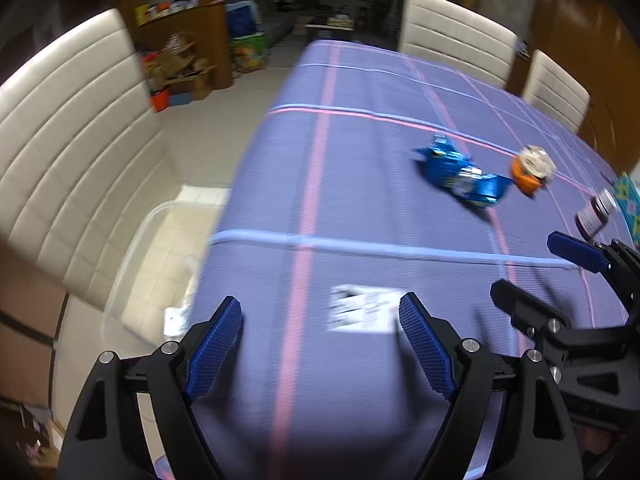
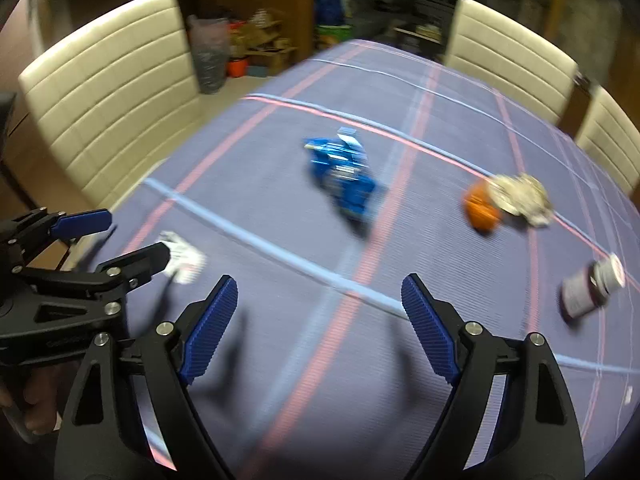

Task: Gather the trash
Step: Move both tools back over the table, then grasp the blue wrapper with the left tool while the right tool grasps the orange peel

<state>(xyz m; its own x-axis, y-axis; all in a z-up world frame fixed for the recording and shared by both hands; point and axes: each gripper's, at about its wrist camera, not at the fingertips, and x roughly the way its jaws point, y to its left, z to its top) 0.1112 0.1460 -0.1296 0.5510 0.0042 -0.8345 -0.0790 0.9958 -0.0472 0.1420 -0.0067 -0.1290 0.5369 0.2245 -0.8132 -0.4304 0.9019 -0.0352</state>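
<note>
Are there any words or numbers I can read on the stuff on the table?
None can be read.
White printed paper slip: dark print, too blurred.
Crumpled blue foil wrapper: markings blurred.
Dark bottle with pale label and white cap: label text too blurred.
Orange cup with crumpled foil lid: no text visible.

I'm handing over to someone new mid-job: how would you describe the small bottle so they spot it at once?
Start from the purple striped tablecloth and look to its right side, past the blue wrapper and the orange cup with crumpled foil. The bottle lies on its side nearest the right edge. It alone is dark, with a white cap and pale label.
</note>
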